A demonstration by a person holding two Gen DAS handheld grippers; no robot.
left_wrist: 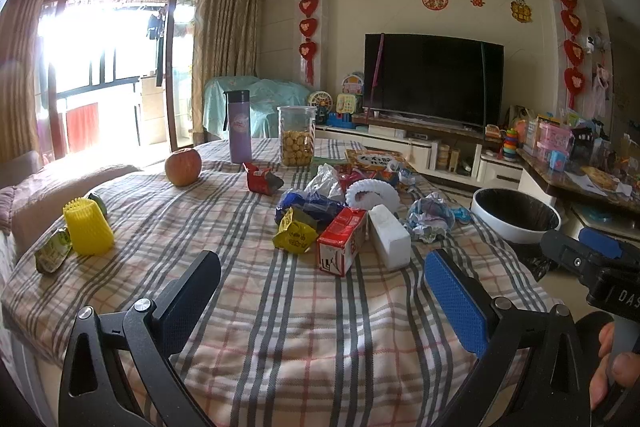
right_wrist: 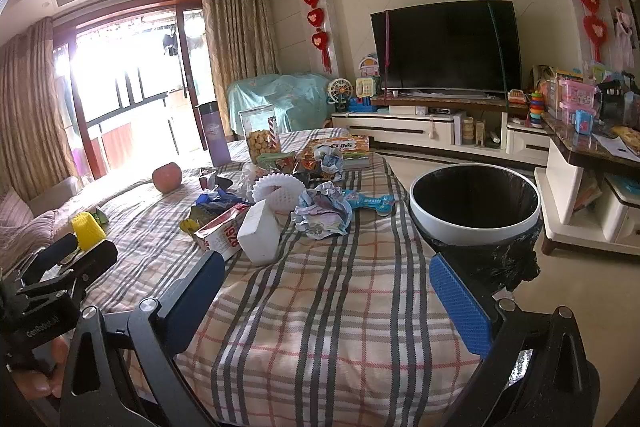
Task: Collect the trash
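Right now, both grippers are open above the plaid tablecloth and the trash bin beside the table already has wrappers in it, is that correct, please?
Not quite: the trash bin looks empty, showing only its black liner in the right wrist view. Both the left gripper and right gripper are indeed open above the plaid tablecloth.

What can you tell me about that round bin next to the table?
The trash bin is round, with a smooth white rim that looks like plastic and a black bag lining it, the bag's crinkled edge hanging below the rim outside. It stands upright on the floor just off the table's right edge. What shows of its inside looks empty, with no trash visible. Neither pair of tongs touches it.
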